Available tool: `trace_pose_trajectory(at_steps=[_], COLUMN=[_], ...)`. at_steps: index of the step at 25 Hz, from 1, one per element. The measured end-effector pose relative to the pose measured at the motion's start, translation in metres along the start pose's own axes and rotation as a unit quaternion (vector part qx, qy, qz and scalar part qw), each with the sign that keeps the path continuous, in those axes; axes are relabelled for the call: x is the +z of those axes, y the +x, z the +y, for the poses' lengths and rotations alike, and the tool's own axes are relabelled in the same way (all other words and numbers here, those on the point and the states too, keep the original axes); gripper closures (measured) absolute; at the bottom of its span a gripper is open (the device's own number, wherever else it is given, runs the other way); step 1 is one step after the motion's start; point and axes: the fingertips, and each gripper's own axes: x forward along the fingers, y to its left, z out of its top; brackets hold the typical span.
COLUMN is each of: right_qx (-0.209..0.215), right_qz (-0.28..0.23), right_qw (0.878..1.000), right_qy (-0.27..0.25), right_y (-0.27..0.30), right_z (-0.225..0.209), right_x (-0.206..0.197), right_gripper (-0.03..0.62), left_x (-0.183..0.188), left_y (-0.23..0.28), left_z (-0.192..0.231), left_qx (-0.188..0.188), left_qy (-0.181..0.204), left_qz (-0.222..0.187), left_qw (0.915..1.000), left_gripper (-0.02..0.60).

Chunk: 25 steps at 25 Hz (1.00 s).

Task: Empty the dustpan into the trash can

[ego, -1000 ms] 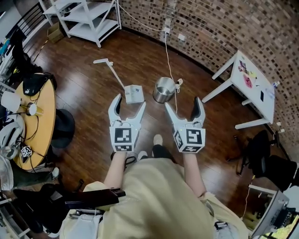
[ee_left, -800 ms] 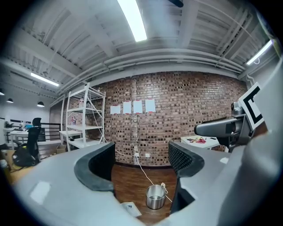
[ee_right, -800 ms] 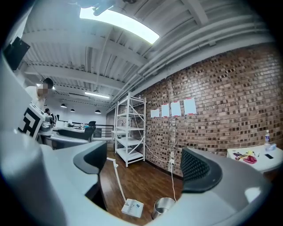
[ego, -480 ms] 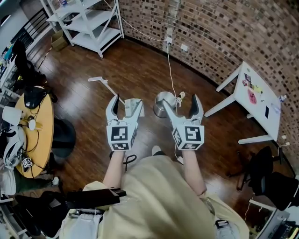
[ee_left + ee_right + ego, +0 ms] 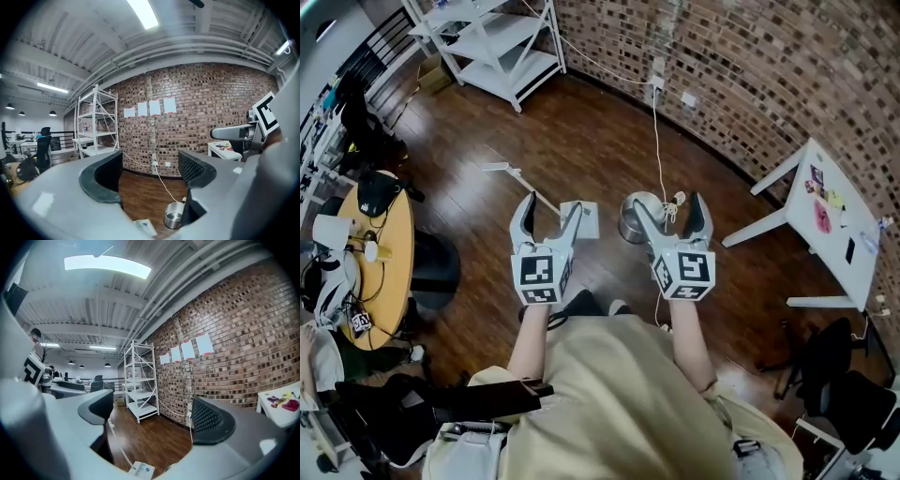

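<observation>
A: So, starting at the left, what's over there?

B: A round wooden table point(image 5: 391, 246) with clutter on it, and a white shelf unit point(image 5: 499, 45) further back by the brick wall point(image 5: 750, 66).

A: And the dustpan?

B: The dustpan point(image 5: 582, 219) sits on the wood floor point(image 5: 581, 122), its long handle point(image 5: 525, 186) running off toward the upper left. It's near the trash can point(image 5: 634, 218), on its left, with a strip of floor between them.

A: The left tongs?

B: The left tongs point(image 5: 549, 208) are held out over the dustpan with the jaws apart. Their own view shows only floor, dustpan and trash can beyond the gap, nothing gripped.

A: And to the right of that?

B: The trash can is a shiny metal bucket, upright. A white cable point(image 5: 657, 122) comes down from the wall socket beside it. The right tongs point(image 5: 668, 206) hover over it, jaws likewise spread and empty.

A: Far right?

B: A white table point(image 5: 839, 225) near the wall, with a few small things on top.
</observation>
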Motion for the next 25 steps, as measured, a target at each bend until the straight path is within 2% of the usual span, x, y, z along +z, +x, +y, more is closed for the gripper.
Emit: trace_pose_trajectory(at_steps=[5, 9, 16, 25], right_qx=[-0.004, -0.024, -0.036, -0.053], right_qz=[-0.004, -0.014, -0.059, -0.030], right_qw=[1.000, 1.000, 0.997, 0.997], right_qy=[-0.005, -0.002, -0.030, -0.043], right_y=[0.034, 0.076, 0.161, 0.233], right_z=[-0.006, -0.015, -0.007, -0.009], right_x=[0.006, 0.006, 0.041, 0.029], right_gripper=[0.083, 0.083, 0.085, 0.085], left_x=[0.007, 0.014, 0.054, 0.045], left_y=[0.031, 0.077, 0.161, 0.229], left_z=[0.022, 0.038, 0.086, 0.105], left_qx=[0.002, -0.025, -0.054, -0.112], left_qy=[-0.001, -0.015, -0.013, -0.021], left_qz=[-0.007, -0.031, -0.070, -0.057], left_qw=[1.0000, 0.9991, 0.9960, 0.9919], left_gripper=[0.233, 0.229, 0.229, 0.229])
